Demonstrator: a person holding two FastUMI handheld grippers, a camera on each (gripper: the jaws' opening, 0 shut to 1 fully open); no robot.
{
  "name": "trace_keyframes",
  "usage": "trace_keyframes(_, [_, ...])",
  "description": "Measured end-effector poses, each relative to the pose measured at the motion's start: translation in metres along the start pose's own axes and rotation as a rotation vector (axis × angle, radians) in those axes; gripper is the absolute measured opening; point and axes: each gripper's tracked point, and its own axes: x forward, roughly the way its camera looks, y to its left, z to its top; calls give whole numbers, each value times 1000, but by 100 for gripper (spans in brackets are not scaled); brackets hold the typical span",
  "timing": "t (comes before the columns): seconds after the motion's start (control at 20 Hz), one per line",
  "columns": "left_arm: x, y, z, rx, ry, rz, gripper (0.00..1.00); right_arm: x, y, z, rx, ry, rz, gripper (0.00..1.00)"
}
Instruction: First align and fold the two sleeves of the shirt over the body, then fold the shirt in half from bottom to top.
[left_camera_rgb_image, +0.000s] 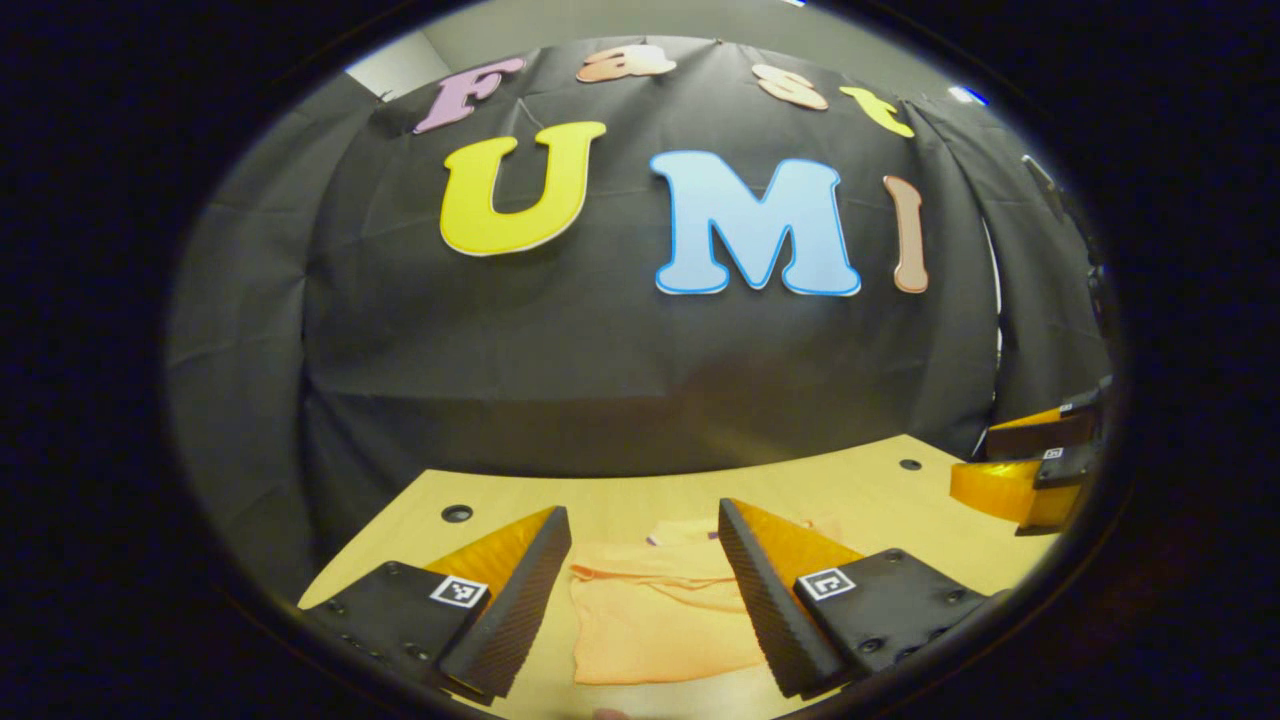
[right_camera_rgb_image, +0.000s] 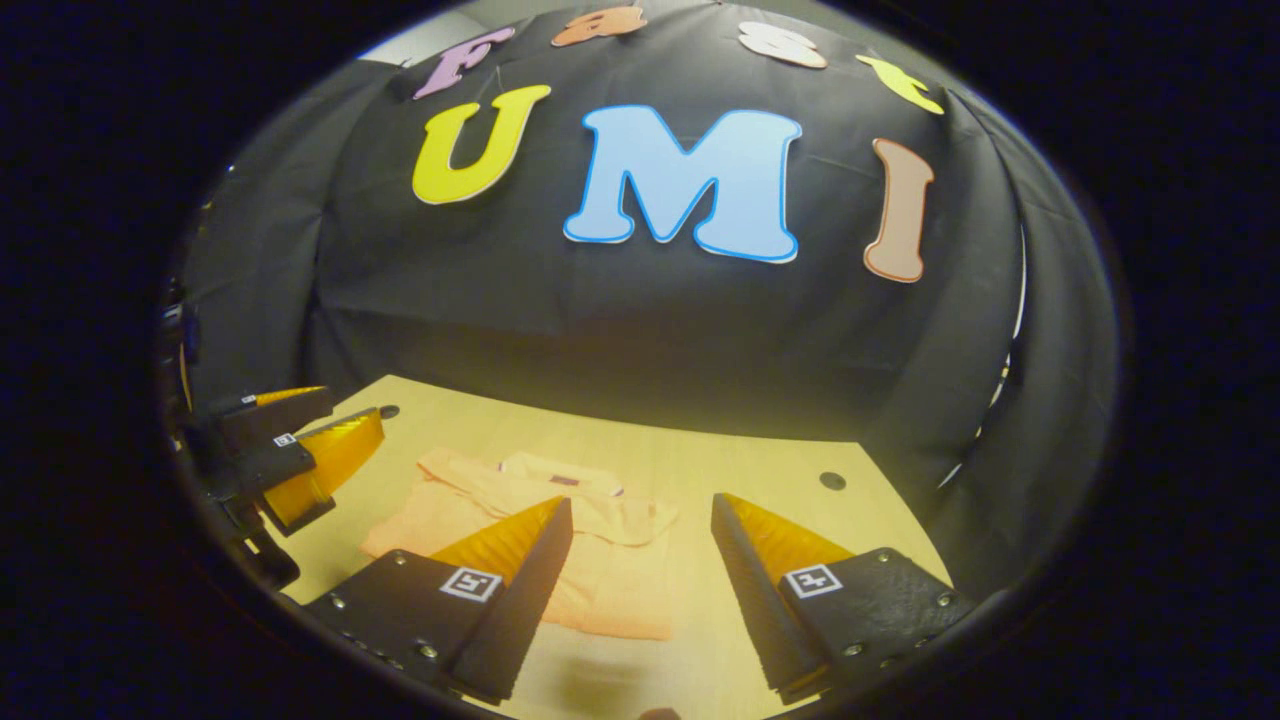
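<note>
both grippers hover spread and empty above the table (left_camera_rgb_image: 880, 490); shirt (left_camera_rgb_image: 655, 615) already looks folded, lying just ahead between left gripper (left_camera_rgb_image: 645, 590) fingers, ahead-left of right gripper (right_camera_rgb_image: 640, 590); long axis runs away from tongs, left nearer

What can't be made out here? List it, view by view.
- Left gripper view: the shirt is partly hidden behind the left gripper; its sleeves can't be traced.
- Left gripper view: the right gripper is cut off at the edge.
- Right gripper view: the right gripper's own jaws cover the shirt's near left part, so its fold state is unclear.
</note>
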Motion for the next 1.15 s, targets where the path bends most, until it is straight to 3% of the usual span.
trace_keyframes(0.75, [-124,-47,29,-38,-112,111,97,-102,-25,14,5,-158,99,87])
trace_keyframes(1.15, [-162,-57,37,-66,-113,132,97,-141,-29,22,3,-210,84,88])
